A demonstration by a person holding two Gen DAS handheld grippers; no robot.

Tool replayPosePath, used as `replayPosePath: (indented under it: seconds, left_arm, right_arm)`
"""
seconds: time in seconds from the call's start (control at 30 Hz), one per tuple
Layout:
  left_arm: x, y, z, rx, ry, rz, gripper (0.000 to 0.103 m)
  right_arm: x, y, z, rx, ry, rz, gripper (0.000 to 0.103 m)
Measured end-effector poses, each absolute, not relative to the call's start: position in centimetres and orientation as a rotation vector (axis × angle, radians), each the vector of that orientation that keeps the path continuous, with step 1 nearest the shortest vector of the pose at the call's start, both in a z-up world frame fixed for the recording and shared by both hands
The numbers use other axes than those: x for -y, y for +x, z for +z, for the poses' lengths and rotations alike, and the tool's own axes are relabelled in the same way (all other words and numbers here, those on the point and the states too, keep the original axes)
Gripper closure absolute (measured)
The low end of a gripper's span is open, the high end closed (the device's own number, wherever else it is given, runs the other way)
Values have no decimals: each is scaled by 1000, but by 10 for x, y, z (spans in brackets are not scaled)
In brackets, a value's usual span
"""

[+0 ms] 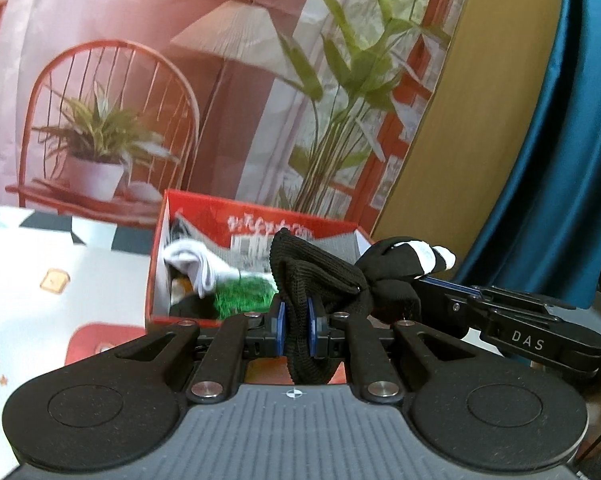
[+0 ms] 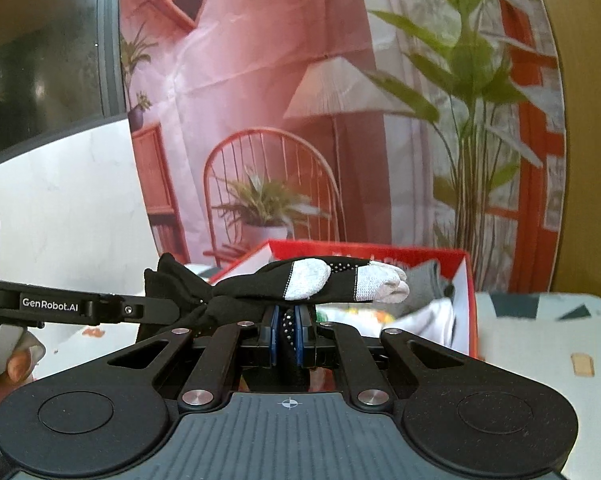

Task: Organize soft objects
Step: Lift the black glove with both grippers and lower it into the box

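Note:
A black sock (image 1: 320, 276) with pale heel and toe patches hangs stretched between both grippers, in front of the red box (image 1: 260, 210). My left gripper (image 1: 296, 314) is shut on its ribbed black end. From the right, my right gripper (image 1: 432, 283) reaches into the bunched fabric. In the right wrist view the sock (image 2: 260, 280) lies level across the frame, and my right gripper (image 2: 288, 322) is shut on its white-dotted part. My left gripper (image 2: 192, 308) comes in from the left and pinches the knotted-looking end.
The red box (image 2: 466, 300) holds a white sock (image 1: 192, 264), a green fluffy item (image 1: 244, 292) and a grey sock (image 2: 432, 280). It stands on a patterned white tablecloth (image 1: 60, 264). A printed backdrop hangs behind, a blue curtain (image 1: 560, 160) at right. A hand (image 2: 16, 364) shows lower left.

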State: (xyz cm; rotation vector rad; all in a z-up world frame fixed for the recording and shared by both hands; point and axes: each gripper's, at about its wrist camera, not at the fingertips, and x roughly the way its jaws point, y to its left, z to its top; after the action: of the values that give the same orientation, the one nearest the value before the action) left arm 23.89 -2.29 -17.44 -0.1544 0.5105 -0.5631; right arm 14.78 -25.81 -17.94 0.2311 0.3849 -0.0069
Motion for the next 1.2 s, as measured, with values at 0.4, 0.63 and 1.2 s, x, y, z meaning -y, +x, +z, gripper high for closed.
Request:
replayPosePath:
  seconds: [0.4,0.63,1.2]
  left_arm:
    - [33,290,-161,-550,-152,-517,91]
    - [41,329,-183,-691,-117,-504,91]
    - [68,396,-222,-908,19,-455,90]
  right_arm:
    - [272,194,-166,-380,213,-2,95]
    - [281,235,-189,-502,216,-17,95]
    - [305,302,-255,-841,341,-86,95]
